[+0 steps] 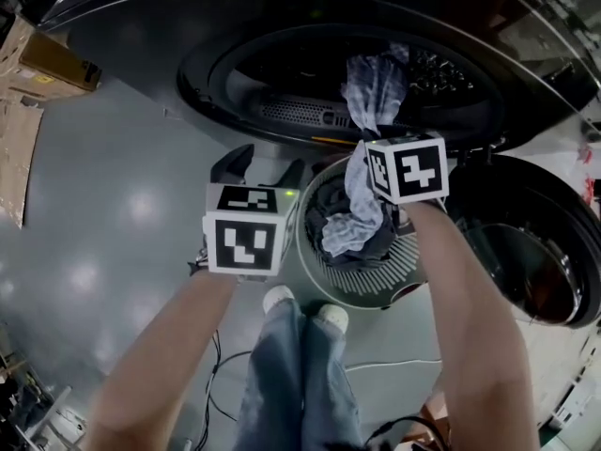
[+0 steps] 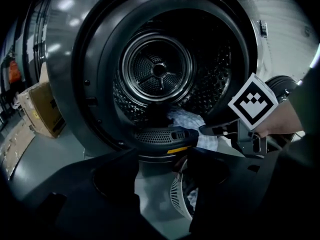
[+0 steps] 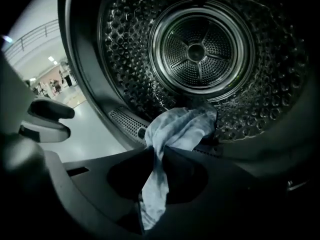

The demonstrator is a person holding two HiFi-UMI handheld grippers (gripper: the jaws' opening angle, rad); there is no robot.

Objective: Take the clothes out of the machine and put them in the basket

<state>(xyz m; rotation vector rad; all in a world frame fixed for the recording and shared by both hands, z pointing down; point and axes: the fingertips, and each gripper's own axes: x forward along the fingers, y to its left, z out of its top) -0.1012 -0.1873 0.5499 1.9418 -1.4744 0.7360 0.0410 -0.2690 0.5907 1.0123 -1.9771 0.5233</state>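
Observation:
A pale blue-grey cloth trails from the open drum of the machine down toward the round white basket, which holds dark clothes. My right gripper is shut on this cloth at the drum's lip; the fabric bunches between the jaws and hangs below them. In the head view its marker cube sits over the basket's far rim. My left gripper hovers left of the basket, open, with only floor and the basket's rim showing between its jaws. The left gripper view shows the cloth by the right gripper.
The machine's round door hangs open at the right of the basket. Cardboard boxes lie on the grey floor at the far left. The person's legs and shoes stand just in front of the basket. Cables run across the floor.

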